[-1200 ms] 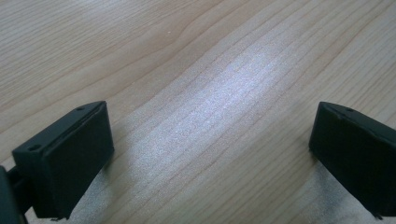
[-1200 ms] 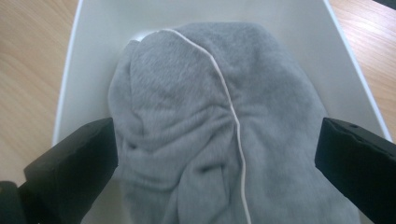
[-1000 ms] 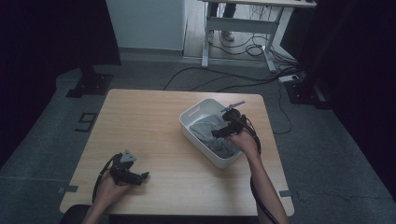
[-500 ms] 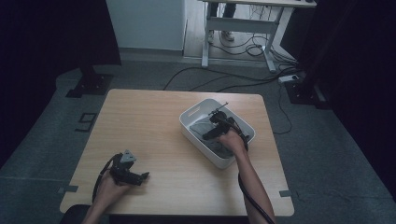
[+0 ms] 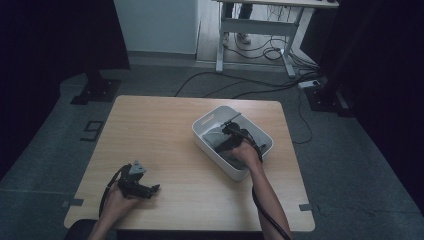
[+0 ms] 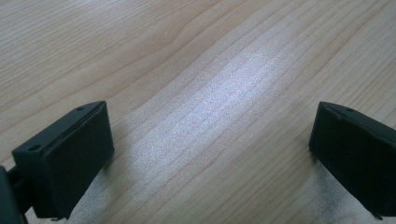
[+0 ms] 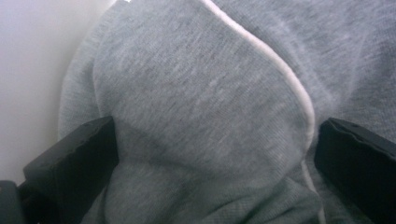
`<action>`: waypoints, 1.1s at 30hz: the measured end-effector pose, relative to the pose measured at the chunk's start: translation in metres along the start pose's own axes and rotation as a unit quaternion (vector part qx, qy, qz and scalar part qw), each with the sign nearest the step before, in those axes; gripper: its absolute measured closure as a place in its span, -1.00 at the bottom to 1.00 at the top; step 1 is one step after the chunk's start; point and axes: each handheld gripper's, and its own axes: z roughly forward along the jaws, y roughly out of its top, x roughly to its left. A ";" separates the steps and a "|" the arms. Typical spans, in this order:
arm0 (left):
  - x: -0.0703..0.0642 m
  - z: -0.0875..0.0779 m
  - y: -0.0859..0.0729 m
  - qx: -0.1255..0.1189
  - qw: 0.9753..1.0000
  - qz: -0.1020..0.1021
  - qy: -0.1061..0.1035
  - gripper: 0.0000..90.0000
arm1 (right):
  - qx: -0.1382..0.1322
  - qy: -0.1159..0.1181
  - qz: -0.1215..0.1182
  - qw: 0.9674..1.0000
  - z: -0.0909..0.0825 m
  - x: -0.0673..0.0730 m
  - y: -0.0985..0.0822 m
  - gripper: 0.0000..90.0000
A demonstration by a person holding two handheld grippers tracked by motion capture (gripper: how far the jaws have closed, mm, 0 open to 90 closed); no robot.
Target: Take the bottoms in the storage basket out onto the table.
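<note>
A white bin [image 5: 210,120] stands on the right half of the wooden table [image 5: 160,135]. Grey cloth [image 5: 216,140] with a white edge lies inside it. My right gripper [image 5: 226,145] is down in the bin, open, its jaws on either side of a fold of the grey cloth [image 7: 205,107]; the bin's white wall [image 7: 28,70] is at the left of the right gripper view. My left gripper [image 5: 150,190] rests on the table near the front left, open. Between its jaws lies bare wood [image 6: 210,116].
The table's front edge [image 5: 190,231] runs just behind my left hand. On the floor beyond the table lie cables [image 5: 260,85], beside a desk frame [image 5: 255,30] and dark stands [image 5: 95,87].
My right gripper moved left and down from the bin's right rim into the bin, onto the grey cloth. My left gripper stayed put.
</note>
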 end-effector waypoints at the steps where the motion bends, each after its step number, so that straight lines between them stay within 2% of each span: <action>1: 0.000 0.000 0.000 0.000 1.000 0.000 0.000 -1.00 | 0.003 -0.002 -0.001 1.000 0.001 0.000 0.000 -1.00; 6: 0.000 0.000 0.000 -0.001 1.000 0.000 0.000 -1.00 | 0.027 -0.010 -0.007 1.000 0.003 -0.001 0.001 -0.65; 8: 0.000 0.000 0.000 -0.001 1.000 0.000 0.000 -1.00 | 0.034 -0.015 -0.008 0.999 0.001 -0.002 0.001 -0.38; 9: 0.000 0.000 0.000 -0.001 1.000 0.000 0.000 -1.00 | 0.034 -0.015 -0.008 0.999 0.001 -0.002 0.001 -0.38; 10: 0.000 0.000 0.000 -0.001 1.000 0.000 0.000 -1.00 | 0.043 -0.018 -0.002 0.999 -0.001 -0.002 0.002 -0.12; 11: 0.000 0.000 0.000 -0.001 1.000 0.000 0.000 -1.00 | 0.043 -0.018 -0.002 0.999 -0.001 -0.002 0.002 -0.12; 13: 0.000 0.000 0.000 -0.001 1.000 0.000 0.000 -1.00 | 0.051 -0.023 -0.001 0.998 -0.003 -0.001 0.003 0.12; 14: 0.000 0.000 0.000 -0.001 1.000 0.000 0.000 -1.00 | 0.055 -0.028 -0.004 0.998 -0.006 0.001 0.004 0.35; 16: 0.000 0.000 0.000 0.000 1.000 0.001 0.000 -1.00 | 0.052 -0.029 -0.005 0.998 -0.008 0.001 0.004 0.50; 20: 0.000 0.000 0.000 -0.001 1.000 0.000 0.000 -1.00 | 0.030 -0.019 0.003 0.999 -0.013 -0.002 -0.002 0.62; 23: 0.000 0.000 0.000 -0.001 1.000 0.000 0.000 -1.00 | 0.014 -0.022 0.003 1.000 -0.019 -0.002 -0.003 0.65; 33: 0.000 0.000 0.000 -0.001 1.000 0.000 0.000 -1.00 | -0.045 -0.017 -0.002 0.999 -0.054 -0.002 -0.004 0.69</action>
